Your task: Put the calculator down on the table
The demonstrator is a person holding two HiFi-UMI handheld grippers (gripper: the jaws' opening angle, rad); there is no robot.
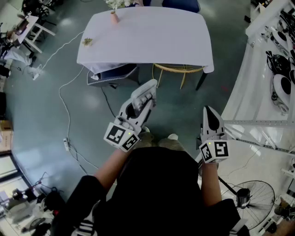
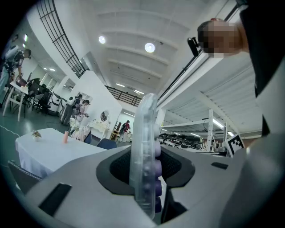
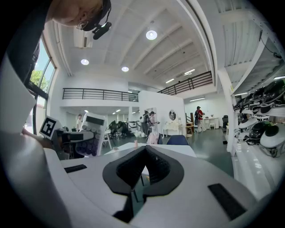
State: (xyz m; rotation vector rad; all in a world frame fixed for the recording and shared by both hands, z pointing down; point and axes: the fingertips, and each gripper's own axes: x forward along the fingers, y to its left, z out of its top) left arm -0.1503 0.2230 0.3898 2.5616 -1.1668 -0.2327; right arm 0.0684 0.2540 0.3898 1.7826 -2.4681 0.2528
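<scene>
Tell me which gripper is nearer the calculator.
Left. The left gripper is shut on the calculator; the right gripper, shut and empty, is apart from it, off to its right.

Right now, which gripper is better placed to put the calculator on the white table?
The left gripper: its jaws grip the clear purple-keyed calculator, facing the white-clothed table ahead; the right gripper is shut, empty.

We see a glossy grey-green floor (image 1: 41, 106) with a standing fan (image 1: 243, 199) at its edge. A table (image 1: 152, 41) in a white cloth stands there, a blue chair (image 1: 180, 4) behind it. Round lamps (image 3: 151, 34) shine in the white ceiling (image 3: 133, 22), and a railed balcony (image 3: 95, 94) lines the far wall (image 3: 107, 83).
</scene>
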